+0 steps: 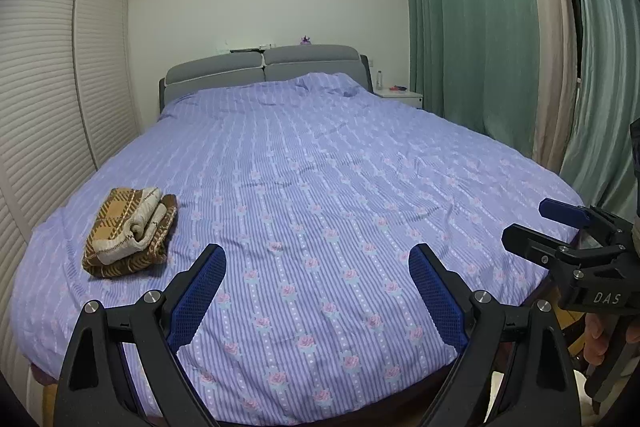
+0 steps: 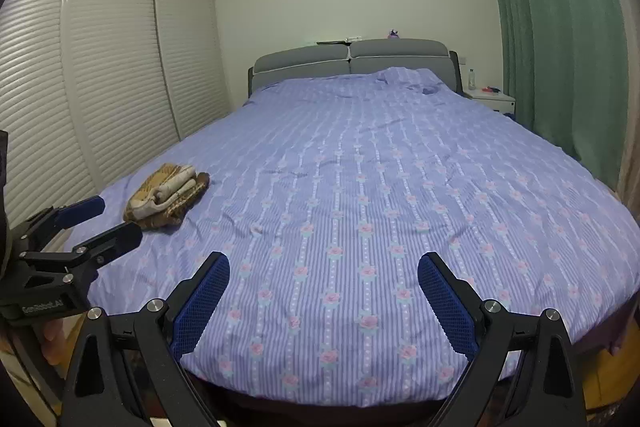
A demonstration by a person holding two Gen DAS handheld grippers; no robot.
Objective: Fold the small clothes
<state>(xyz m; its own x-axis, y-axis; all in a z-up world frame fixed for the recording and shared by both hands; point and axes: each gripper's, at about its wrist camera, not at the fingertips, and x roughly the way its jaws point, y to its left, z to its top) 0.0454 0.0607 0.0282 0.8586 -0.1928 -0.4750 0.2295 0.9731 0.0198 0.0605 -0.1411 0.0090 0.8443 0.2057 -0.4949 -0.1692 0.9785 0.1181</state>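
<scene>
Left wrist view: we see the left hand-held gripper (image 1: 317,291) at 6 o'clock, its two blue-padded fingers (image 1: 196,301) spread wide apart with nothing between them, held above the near edge of the bed (image 1: 340,187). The bed carries a purple striped cover with a floral print. We locate the folded clothes (image 1: 130,237), a brown plaid and cream bundle, at 9 o'clock on the cover, near the left edge of the bed and well apart from both grippers. At 3 o'clock we see the right hand-held gripper (image 1: 536,221) from the side, jaws parted and empty.

Right wrist view: we see the right hand-held gripper (image 2: 323,291) at 6 o'clock, fingers (image 2: 202,307) wide apart, gripping nothing. The folded clothes (image 2: 166,197) lie at 9 o'clock. The left hand-held gripper (image 2: 108,219) enters at 9 o'clock, its tips near the bundle; we cannot tell whether they touch it.

A grey headboard (image 1: 264,67) stands at 12 o'clock, green curtains (image 1: 472,27) at 2 o'clock, and louvred wardrobe doors (image 2: 100,67) at 10 o'clock.
</scene>
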